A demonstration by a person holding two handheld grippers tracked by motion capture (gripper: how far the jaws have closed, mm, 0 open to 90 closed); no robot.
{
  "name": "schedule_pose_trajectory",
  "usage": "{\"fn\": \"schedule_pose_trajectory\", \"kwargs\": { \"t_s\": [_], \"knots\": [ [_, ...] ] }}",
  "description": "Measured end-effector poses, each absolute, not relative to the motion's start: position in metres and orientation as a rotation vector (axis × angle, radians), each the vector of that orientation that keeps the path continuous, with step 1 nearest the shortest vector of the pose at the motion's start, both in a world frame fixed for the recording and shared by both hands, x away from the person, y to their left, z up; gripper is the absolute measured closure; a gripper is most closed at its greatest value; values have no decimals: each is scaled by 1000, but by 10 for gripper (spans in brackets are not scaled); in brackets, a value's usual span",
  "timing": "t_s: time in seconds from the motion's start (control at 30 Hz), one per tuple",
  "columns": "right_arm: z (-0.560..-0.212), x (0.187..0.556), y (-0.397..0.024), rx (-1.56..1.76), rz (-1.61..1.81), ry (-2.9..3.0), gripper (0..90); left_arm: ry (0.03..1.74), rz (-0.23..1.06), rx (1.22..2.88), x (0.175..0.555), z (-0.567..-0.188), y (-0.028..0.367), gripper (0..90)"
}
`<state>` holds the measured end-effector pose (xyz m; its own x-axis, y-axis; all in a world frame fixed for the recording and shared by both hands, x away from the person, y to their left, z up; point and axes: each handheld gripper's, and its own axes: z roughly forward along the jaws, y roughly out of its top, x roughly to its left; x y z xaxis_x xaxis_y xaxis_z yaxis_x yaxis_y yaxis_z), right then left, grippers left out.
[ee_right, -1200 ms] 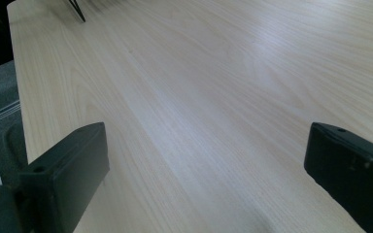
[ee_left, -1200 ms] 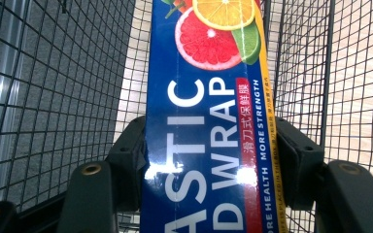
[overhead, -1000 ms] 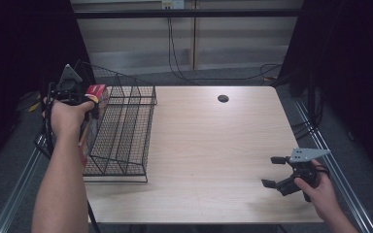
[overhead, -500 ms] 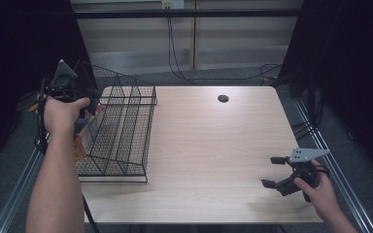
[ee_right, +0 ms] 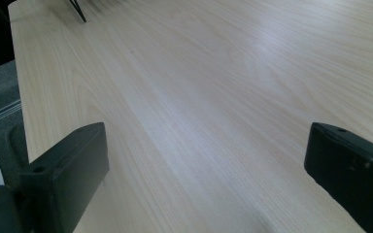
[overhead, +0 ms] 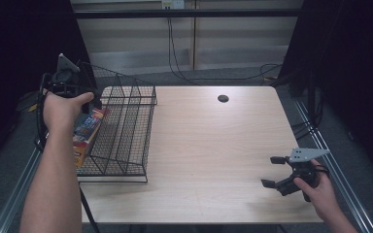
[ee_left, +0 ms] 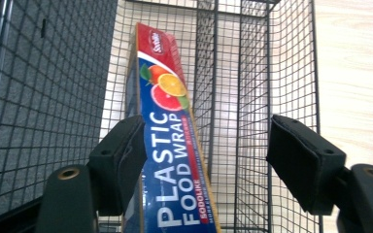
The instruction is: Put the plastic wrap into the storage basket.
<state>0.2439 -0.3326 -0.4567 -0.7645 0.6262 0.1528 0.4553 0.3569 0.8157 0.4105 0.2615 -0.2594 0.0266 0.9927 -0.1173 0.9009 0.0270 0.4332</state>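
Plastic wrap box [ee_left: 175,160] sits right at your left jaws, its long axis running straight away from you down the leftmost slot of the wire basket [ee_left: 252,97]. Your left gripper [ee_left: 209,155] has just been opening: one pad is against the box's left face or just beside it, the other stands well off to the right, so nothing presses it and the box rests on its own. In the high view it lies tilted along the basket's left side [overhead: 90,131], under your left hand [overhead: 63,109]. Wire walls hem it in on both sides, so your way out is back and up. Farther across the desk [overhead: 213,145], bare wood is all around your right gripper [overhead: 278,171], jaws wide and holding nothing, well apart from the basket.
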Motion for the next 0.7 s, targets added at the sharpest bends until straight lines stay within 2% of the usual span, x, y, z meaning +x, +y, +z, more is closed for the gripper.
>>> {"fn": "schedule_pose_trajectory", "kwargs": {
  "t_s": [0.37, 0.7],
  "knots": [
    [-456, 243, -334, 985, 1373, 2422, 17, 1841, 287, 1911, 408, -257, 246, 252],
    [-455, 242, -333, 980, 1373, 2429, 16, 1720, 264, 1971, 406, -256, 222, 217]
  ]
}}
